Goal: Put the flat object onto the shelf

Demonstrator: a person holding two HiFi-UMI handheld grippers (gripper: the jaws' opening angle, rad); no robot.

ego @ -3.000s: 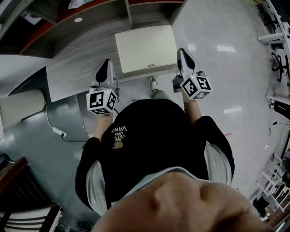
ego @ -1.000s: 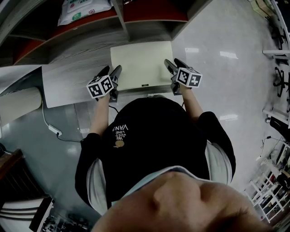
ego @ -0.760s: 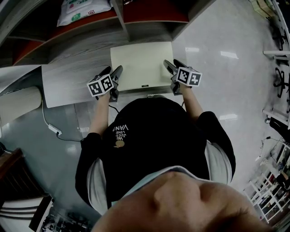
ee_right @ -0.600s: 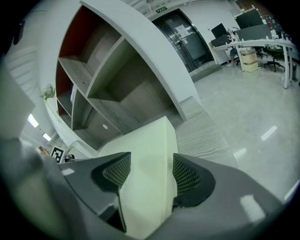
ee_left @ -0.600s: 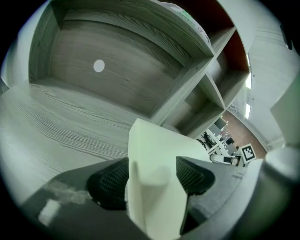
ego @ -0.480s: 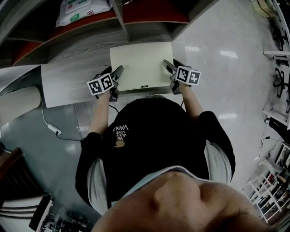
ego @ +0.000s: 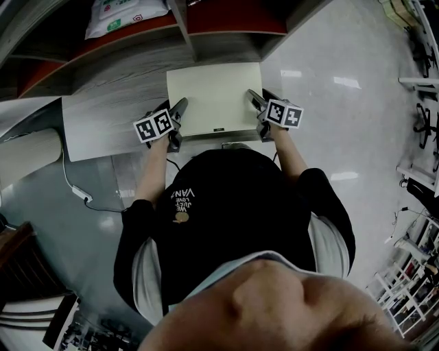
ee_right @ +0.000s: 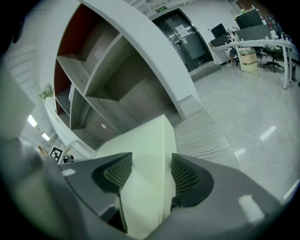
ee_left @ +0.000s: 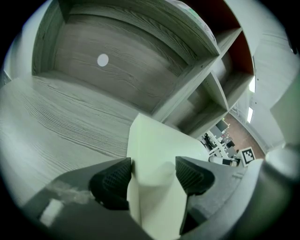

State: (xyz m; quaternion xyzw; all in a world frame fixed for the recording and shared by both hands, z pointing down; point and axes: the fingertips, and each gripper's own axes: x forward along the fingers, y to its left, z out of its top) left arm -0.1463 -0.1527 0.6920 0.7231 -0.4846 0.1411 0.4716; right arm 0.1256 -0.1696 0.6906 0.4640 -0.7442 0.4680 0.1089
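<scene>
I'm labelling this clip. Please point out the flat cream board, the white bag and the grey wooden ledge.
flat cream board (ego: 212, 96), head view, middle of its top face
white bag (ego: 127, 15), head view, its printed front
grey wooden ledge (ego: 103, 127), head view, bare part left of the board

The flat object (ego: 214, 96) at upper centre is a plain pale cream. The shelf (ego: 110, 118) beneath it shows grey wood grain, with red panels (ego: 233, 19) along the top edge. A white bag (ego: 127, 15) with green print sits at upper left. The floor (ego: 343, 137) is glossy light grey. The person's top (ego: 233, 219) is black with white sleeve panels.
</scene>
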